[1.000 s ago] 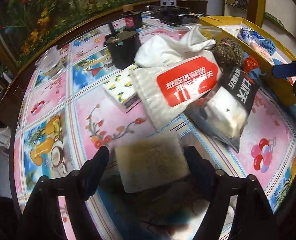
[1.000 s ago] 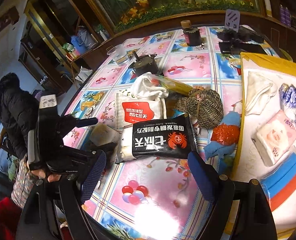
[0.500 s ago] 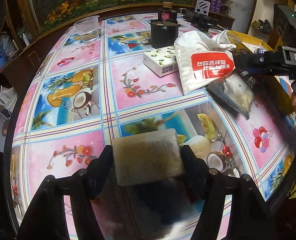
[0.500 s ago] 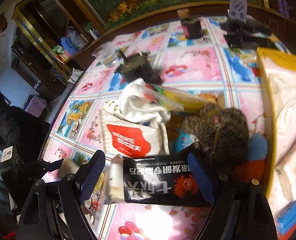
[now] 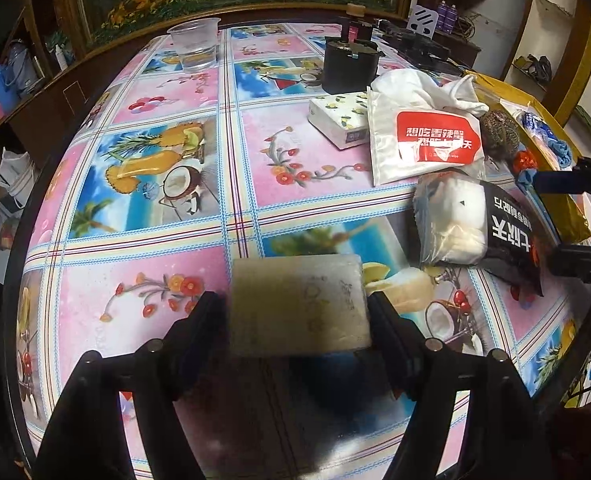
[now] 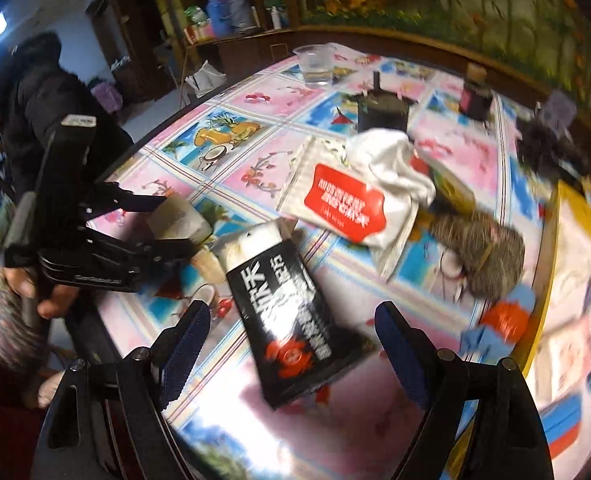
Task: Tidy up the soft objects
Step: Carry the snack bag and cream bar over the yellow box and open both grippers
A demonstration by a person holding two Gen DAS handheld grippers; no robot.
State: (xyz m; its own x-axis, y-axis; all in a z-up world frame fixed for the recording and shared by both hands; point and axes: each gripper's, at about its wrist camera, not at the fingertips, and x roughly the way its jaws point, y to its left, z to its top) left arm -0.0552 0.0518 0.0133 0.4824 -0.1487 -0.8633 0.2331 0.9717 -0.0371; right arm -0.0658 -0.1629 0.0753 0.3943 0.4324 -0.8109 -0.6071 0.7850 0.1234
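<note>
In the left wrist view, the left gripper [image 5: 297, 312] has swung left across the counter [image 5: 167, 312] since a second ago, so the heap of soft things now sits at the far right instead of straight ahead, and a clear plastic cup [image 5: 196, 45] has come into sight at the far edge. The pale beige sponge block [image 5: 298, 305] is still between its fingers, one finger at each short side; the jaws are opening, and the gap on the left looks hairline, so contact there is uncertain. The block is rectangular, off-white, faintly mottled with yellowish marks. To the right lie a white pouch with a red label [image 5: 425, 142] and a black-and-clear packet [image 5: 475, 228], with a lemon-print tissue pack [image 5: 339, 119] beyond them. In the right wrist view, blurred by motion, the right gripper [image 6: 291, 350] has closed in on the black-and-clear packet [image 6: 291, 312], which a second ago lay farther off and level and now lies slanted between the spread blue-padded fingers, touching neither. To the left the left gripper [image 6: 167, 220] carries the sponge block [image 6: 179, 216] above the counter [image 6: 375, 420]. A woven brown ball [image 6: 483, 256] lies to the far right, near the yellow-rimmed tray [image 6: 563, 216].
</note>
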